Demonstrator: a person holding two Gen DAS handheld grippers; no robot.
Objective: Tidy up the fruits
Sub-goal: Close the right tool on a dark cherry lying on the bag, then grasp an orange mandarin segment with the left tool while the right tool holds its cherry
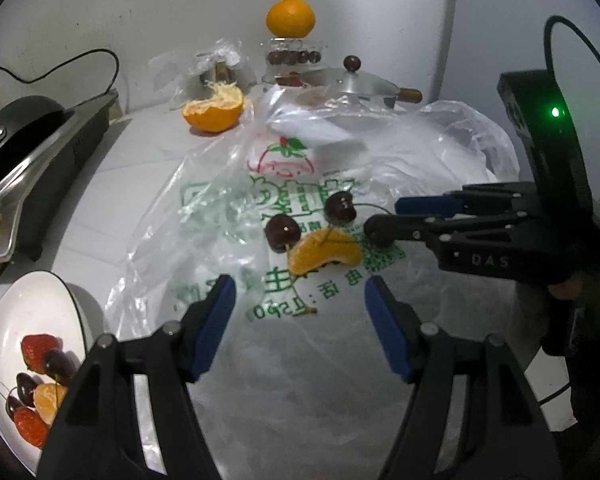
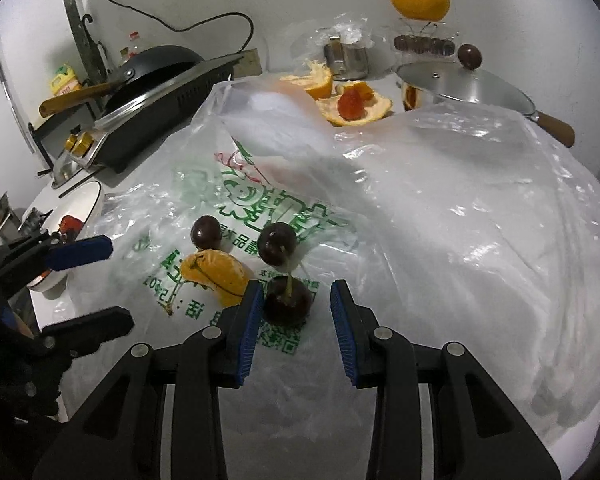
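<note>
On the printed plastic bag (image 1: 228, 208) lie an orange segment (image 1: 324, 256) and two dark cherries (image 1: 283, 232) (image 1: 340, 208). My left gripper (image 1: 300, 312) hangs open just short of the segment, with nothing between its pads. In the right wrist view a third cherry (image 2: 288, 304), stem up, sits between the pads of my right gripper (image 2: 296, 320); it is close to the left pad and a gap shows on its right. The segment (image 2: 216, 276) lies just left of it. The right gripper (image 1: 384, 218) reaches in from the right. A white plate (image 1: 4, 320) holds strawberries, cherries and a segment.
A stove with a black pan (image 2: 156, 68) stands at the left. At the back are orange peel (image 1: 214, 110), a whole orange (image 1: 290, 18) on a glass jar, and a lidded steel pot (image 2: 460, 84). The crumpled bag (image 2: 460, 220) covers the right side.
</note>
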